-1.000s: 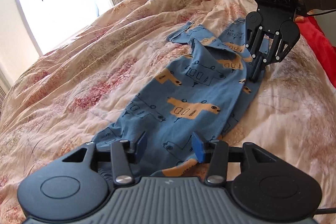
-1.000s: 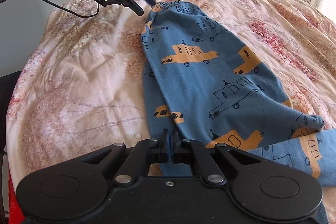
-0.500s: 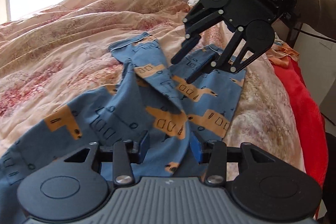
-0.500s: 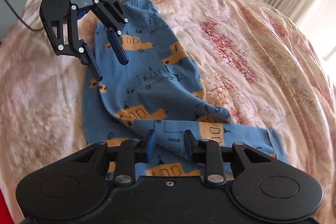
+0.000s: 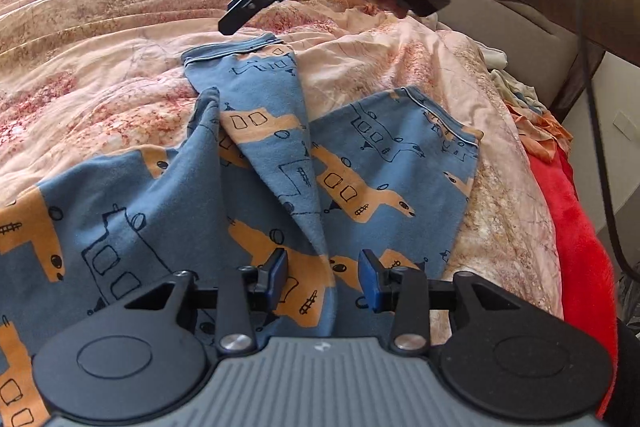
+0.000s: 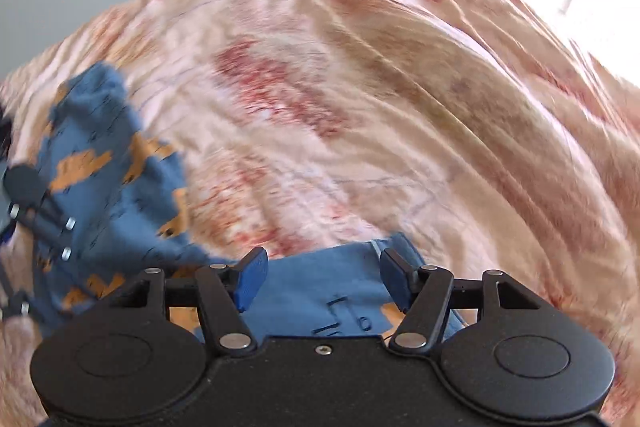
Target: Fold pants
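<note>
Your pants [image 5: 280, 167] lie rumpled and half-folded on the bed [image 5: 100, 47], and both hand-held grippers, left [image 5: 323, 277] and right [image 6: 322, 277], now gape apart, the right having let go.

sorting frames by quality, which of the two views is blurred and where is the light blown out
Right wrist view: heavy motion blur smears the quilt and the pants, while the right gripper itself stays sharp; the window corner at upper right is blown out. Left wrist view: sharp across the pants and the left gripper, with fisheye bending at the edges and an overexposed window at upper left.
</note>
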`<control>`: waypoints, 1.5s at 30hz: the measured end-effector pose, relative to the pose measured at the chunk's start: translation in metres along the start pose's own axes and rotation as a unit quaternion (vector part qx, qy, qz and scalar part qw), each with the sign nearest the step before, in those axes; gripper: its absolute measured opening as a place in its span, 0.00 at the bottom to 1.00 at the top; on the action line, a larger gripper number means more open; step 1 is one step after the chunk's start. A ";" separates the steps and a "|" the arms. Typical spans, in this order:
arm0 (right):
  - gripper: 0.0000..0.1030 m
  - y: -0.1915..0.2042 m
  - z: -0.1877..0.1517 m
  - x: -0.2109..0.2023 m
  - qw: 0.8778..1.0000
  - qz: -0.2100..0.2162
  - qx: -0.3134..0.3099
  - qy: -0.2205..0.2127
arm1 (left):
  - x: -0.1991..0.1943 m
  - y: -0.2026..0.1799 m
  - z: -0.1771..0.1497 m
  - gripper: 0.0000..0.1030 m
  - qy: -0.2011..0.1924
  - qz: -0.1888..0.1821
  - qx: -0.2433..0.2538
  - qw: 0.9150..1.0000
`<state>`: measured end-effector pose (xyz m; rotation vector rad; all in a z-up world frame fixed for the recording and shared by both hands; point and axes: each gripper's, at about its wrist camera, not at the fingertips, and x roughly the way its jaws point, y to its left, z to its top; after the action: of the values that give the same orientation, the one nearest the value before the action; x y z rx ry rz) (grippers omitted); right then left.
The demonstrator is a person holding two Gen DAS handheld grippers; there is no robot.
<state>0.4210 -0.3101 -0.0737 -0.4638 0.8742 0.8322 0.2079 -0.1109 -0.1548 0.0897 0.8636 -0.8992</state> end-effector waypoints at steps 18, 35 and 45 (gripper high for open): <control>0.03 -0.064 0.014 0.050 0.999 0.031 0.012 0.038 | 0.020 0.011 0.015 0.03 -0.005 0.017 -0.049 0.999; 0.02 0.000 -0.130 -0.188 0.987 0.025 0.052 -0.149 | -0.014 -0.098 -0.008 0.00 -0.027 0.106 0.175 0.979; 0.17 0.043 -0.292 -0.149 0.969 0.035 0.234 -0.077 | 0.015 -0.117 -0.029 0.01 0.033 0.132 0.235 0.962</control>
<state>0.1914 -0.5433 -0.1215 0.0457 0.9118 0.6858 0.1110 -0.1844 -0.1526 0.6377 0.6653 -0.8372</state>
